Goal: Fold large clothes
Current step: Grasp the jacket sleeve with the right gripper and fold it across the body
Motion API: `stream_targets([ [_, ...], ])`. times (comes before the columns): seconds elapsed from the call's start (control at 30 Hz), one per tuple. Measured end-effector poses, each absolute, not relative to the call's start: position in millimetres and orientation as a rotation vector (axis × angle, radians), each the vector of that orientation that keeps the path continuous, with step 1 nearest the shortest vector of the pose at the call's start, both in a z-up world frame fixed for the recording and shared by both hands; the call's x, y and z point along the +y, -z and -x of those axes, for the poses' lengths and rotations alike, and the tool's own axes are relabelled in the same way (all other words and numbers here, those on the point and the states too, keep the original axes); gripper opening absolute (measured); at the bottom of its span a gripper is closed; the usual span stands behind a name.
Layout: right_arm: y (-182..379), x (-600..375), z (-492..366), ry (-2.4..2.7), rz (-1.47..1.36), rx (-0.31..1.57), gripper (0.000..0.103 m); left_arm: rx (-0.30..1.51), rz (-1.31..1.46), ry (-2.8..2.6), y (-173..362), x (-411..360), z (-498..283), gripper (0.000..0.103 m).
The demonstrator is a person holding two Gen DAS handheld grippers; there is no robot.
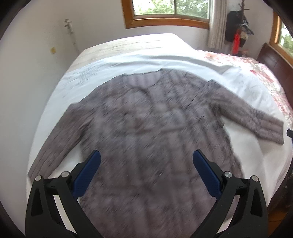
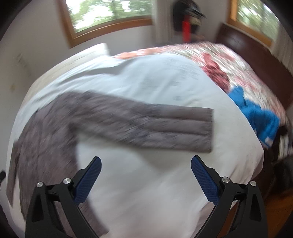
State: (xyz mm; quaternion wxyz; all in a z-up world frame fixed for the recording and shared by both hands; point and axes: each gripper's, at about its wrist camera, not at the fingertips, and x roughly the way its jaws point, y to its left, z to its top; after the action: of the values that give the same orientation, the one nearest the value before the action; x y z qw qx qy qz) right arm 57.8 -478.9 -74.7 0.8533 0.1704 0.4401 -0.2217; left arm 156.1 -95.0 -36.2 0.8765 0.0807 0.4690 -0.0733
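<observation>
A large grey patterned sweater [image 1: 146, 117] lies flat on a white sheet [image 1: 238, 86] on the bed, both sleeves spread out. My left gripper [image 1: 146, 157] hovers open above the sweater's lower body, nothing between its blue pads. In the right wrist view the sweater's right sleeve [image 2: 155, 122] stretches across the sheet [image 2: 146, 183], its cuff at the right. My right gripper [image 2: 146, 164] is open above bare sheet just below that sleeve. Both views are blurred by motion.
A floral quilt [image 2: 219, 60] covers the bed's far right, with a blue garment [image 2: 256, 117] on it. A dark wooden headboard [image 2: 256, 55] stands behind. White walls and wood-framed windows [image 1: 164, 11] surround the bed; wooden floor [image 2: 274, 210] shows at the lower right.
</observation>
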Motion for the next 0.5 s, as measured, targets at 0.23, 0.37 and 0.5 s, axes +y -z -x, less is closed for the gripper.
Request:
stream_targets([
  [0.23, 115, -590, -85, 0.572, -0.446, 1.001, 0.097, 1.002, -0.15, 0.231, 57, -171, -233, 0.1],
  [0.37, 141, -625, -98, 0.567, -0.496, 1.048, 0.094, 1.056, -0.13, 0.269, 84, -208, -273, 0.1],
  [0.5, 160, -637, -105, 0.535, -0.556, 1.074, 0.084, 1.095, -0.135, 0.271, 108, -230, -300, 0.1],
])
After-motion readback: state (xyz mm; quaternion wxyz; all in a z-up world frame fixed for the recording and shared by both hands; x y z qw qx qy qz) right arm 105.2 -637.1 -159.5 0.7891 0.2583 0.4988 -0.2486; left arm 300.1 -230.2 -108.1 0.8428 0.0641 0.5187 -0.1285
